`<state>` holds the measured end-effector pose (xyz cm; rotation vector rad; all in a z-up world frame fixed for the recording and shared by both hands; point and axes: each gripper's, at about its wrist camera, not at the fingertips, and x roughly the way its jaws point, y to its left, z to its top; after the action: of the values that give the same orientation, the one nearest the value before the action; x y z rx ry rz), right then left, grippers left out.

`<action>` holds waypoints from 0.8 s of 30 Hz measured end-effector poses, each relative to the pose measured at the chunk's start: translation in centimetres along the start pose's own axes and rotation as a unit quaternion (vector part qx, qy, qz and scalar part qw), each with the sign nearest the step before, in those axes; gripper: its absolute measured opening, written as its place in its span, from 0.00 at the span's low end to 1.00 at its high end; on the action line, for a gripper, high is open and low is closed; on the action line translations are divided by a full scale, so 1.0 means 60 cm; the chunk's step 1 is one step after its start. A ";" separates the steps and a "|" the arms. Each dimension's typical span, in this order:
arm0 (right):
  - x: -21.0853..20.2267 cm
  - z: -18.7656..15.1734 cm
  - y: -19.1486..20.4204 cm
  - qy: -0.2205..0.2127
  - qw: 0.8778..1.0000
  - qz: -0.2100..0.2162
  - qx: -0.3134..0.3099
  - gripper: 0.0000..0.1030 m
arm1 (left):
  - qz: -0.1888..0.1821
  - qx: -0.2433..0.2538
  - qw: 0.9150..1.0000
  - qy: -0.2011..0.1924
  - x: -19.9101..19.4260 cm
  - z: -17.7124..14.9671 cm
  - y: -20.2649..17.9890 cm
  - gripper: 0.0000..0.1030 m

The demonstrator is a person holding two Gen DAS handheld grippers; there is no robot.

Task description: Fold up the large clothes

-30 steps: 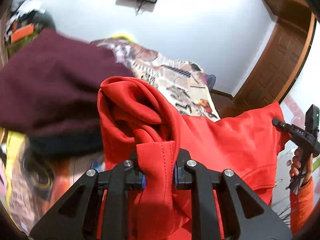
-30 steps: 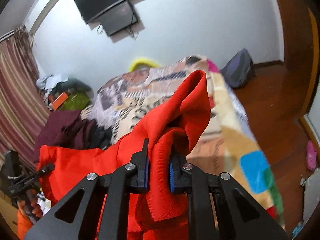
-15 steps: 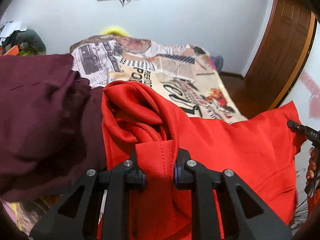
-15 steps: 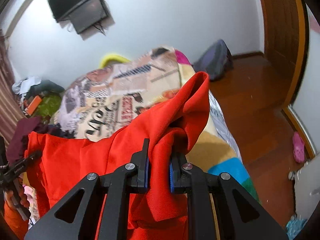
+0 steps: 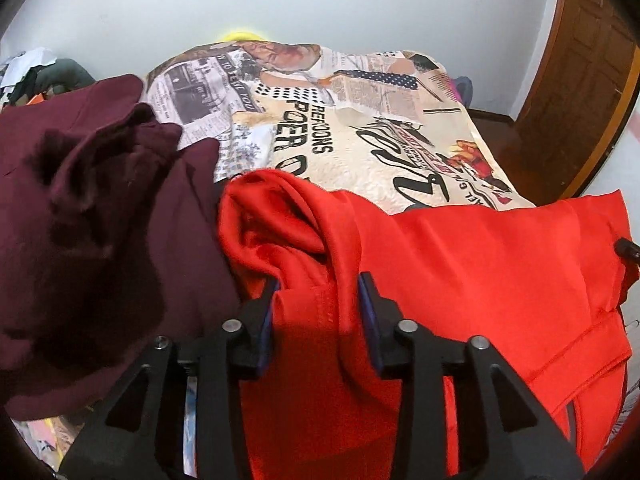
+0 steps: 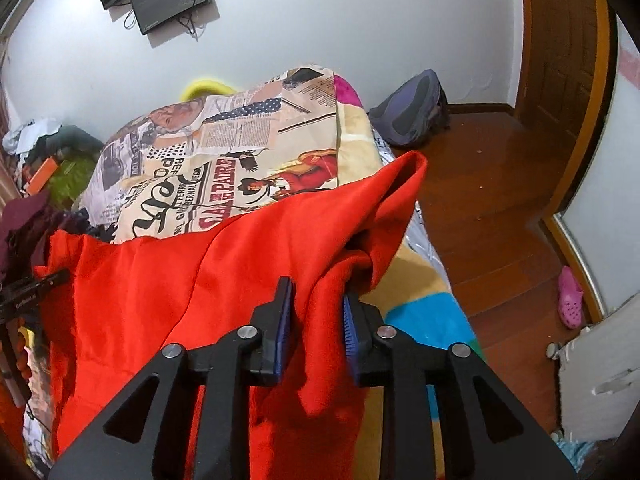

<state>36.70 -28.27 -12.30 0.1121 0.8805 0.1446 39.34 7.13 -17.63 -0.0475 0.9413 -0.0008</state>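
Both tongs — left (image 5: 316, 304), right (image 6: 316, 312) — angle downward, jaws opening, red garment (image 5: 480, 272) loose between them.

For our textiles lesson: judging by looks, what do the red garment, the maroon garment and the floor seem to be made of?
Red garment: smooth knit, probably synthetic, with a slight sheen and soft folds.
Maroon garment: matte, fuzzy, thicker cloth, perhaps fleece or cotton.
Floor: polished wood or a wood-look finish, with brown boards and glossy reflections.

We are looking from both wrists, close and tilted downward, across one bright red fabric garment (image 5: 460, 280) toward the newspaper-print bedspread (image 6: 224, 168), which both views share.
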 end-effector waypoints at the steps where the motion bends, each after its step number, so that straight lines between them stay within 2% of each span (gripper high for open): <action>1: -0.008 -0.002 0.002 -0.002 1.000 -0.002 -0.001 0.33 | -0.002 -0.001 1.000 0.000 -0.008 -0.003 0.002 0.39; 4: -0.044 -0.010 0.014 -0.025 1.000 0.000 -0.009 0.49 | -0.003 0.005 1.000 -0.012 -0.036 -0.014 0.001 0.48; 9: -0.111 -0.030 0.042 -0.050 0.998 -0.003 -0.036 0.59 | -0.008 0.027 0.999 -0.021 -0.091 -0.041 -0.005 0.57; 12: -0.144 -0.048 0.061 -0.059 0.997 -0.004 -0.051 0.62 | -0.011 0.030 0.999 -0.026 -0.126 -0.063 -0.001 0.63; 18: -0.181 -0.089 0.089 -0.062 0.995 -0.007 -0.074 0.62 | -0.006 0.028 0.999 -0.031 -0.181 -0.116 0.023 0.66; 24: -0.190 -0.144 0.096 -0.043 0.996 -0.012 -0.073 0.62 | 0.009 0.021 1.000 -0.006 -0.192 -0.186 0.066 0.67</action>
<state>22.41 -24.21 -8.21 -0.0277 0.7817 0.1801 23.44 10.91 -15.06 -0.0010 0.9284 -0.0039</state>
